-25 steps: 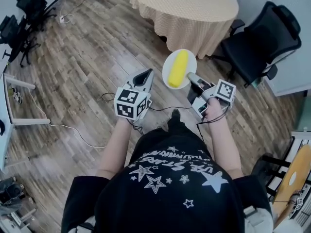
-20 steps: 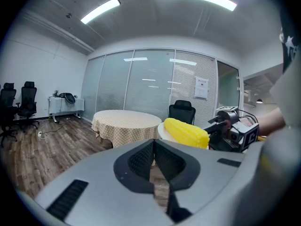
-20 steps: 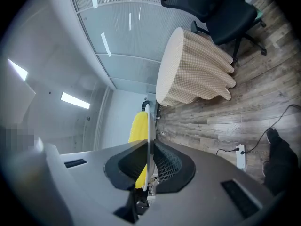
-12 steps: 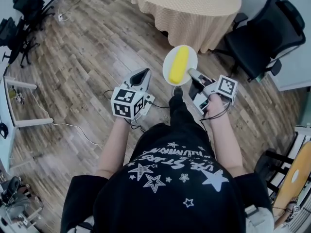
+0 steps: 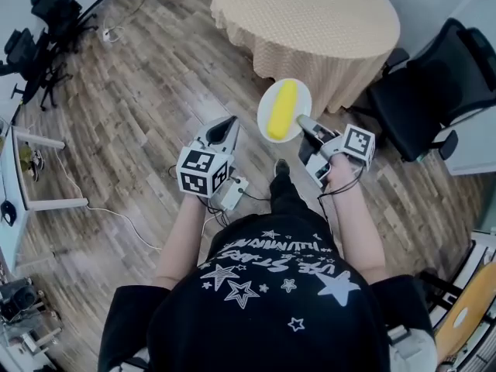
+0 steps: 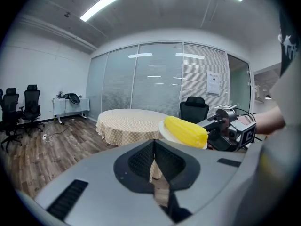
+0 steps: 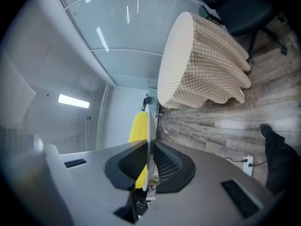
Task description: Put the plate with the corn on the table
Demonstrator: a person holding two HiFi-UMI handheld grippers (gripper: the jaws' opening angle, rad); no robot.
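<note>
**A:** So, how far along is this?

**B:** About halfway, I'd judge. The plate [image 5: 301, 99] is already picked up and in the air, with the corn [image 5: 282, 111] lying along its middle. It has not yet reached the table [image 5: 310, 10].

**A:** Who carries it?

**B:** The right gripper [image 5: 303, 122]. Its jaws are clamped on the plate's rim at the five o'clock side, and its own view shows the thin white edge pinched between the two pads with the yellow cob just behind.

**A:** And the left gripper [image 5: 225, 125]?

**B:** Closed on nothing. Its jaws meet with no gap, and it hangs at nine o'clock of the plate, apart from it.

**A:** Where is the table from the person?

**B:** At twelve to one o'clock, round, under a checked cloth. From above the plate hovers over the wooden floor [image 5: 139, 107], near the cloth's hanging edge but short of the top. A black chair [image 5: 434, 84] stands at two o'clock.

**A:** What's left, then?

**B:** Carry the plate forward over the tabletop, keep it level so the corn doesn't roll, set it down and let go.
</note>
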